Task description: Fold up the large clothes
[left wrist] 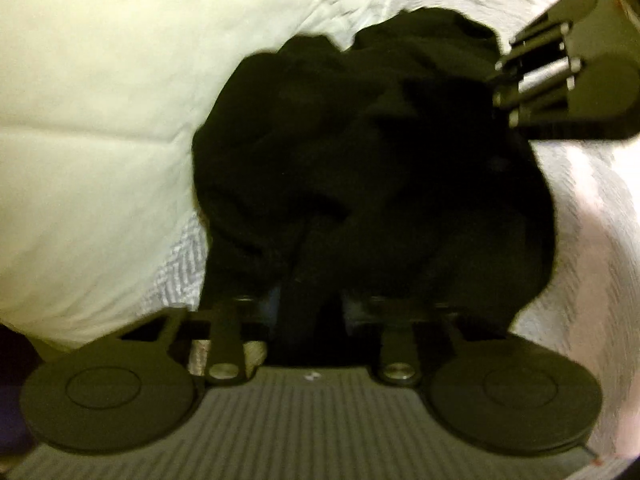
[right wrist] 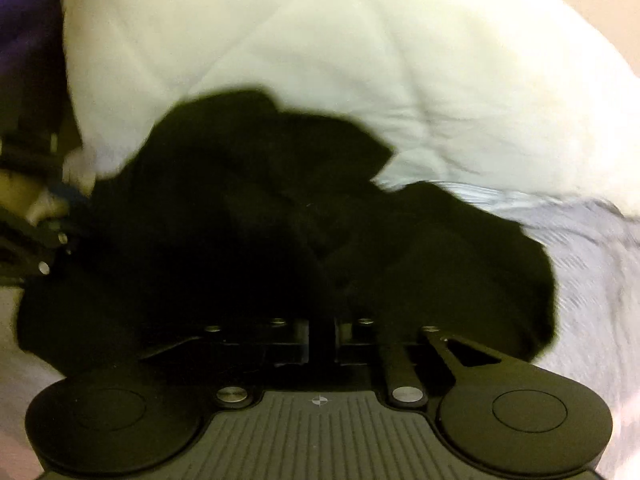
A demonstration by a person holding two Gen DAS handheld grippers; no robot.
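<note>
Garment (left wrist: 360, 168) bunched, long axis unclear

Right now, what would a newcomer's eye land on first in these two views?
The black garment, bunched in a dark heap mid-frame in both views, right against each claw. Behind it sits a puffy white duvet, with a pale patterned sheet beneath. The right claw reaches into the heap's far right edge in the left view.

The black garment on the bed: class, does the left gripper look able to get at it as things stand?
Probably yes. In the left wrist view the black garment bunches right up against the left gripper, with nothing between them. The right gripper sits at its far edge, and the white comforter lies off to the side.
</note>
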